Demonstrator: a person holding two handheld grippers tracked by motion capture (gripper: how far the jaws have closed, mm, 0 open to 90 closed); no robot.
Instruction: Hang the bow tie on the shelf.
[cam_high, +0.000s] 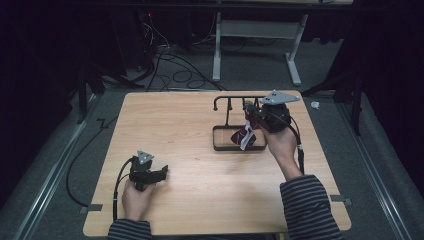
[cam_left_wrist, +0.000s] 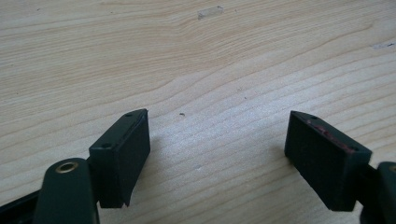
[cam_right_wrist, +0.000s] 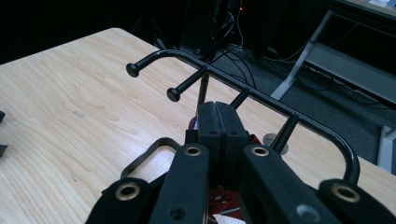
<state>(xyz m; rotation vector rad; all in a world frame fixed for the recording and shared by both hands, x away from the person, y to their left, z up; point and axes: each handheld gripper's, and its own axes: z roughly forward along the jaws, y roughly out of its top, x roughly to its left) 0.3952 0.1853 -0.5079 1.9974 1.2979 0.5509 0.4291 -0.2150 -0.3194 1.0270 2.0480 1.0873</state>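
A black metal rack stands at the table's far right, with a top bar of pegs (cam_high: 235, 98) over a low tray base (cam_high: 220, 148). My right gripper (cam_high: 248, 114) is just right of the rack's post, below the bar. It is shut on a red and white item (cam_high: 244, 136) that hangs down over the tray. In the right gripper view the jaws (cam_right_wrist: 219, 108) are pressed together, with red showing beside them (cam_right_wrist: 193, 124) and the pegs (cam_right_wrist: 173, 94) just beyond. My left gripper (cam_high: 163, 172) rests open on the wood near the front left, and nothing lies between its pads (cam_left_wrist: 126, 149).
The wooden table (cam_high: 190, 165) ends close behind the rack. Cables (cam_high: 175, 70) and a grey desk frame (cam_high: 255, 30) stand on the floor past the far edge. Each gripper trails a black cable across the table.
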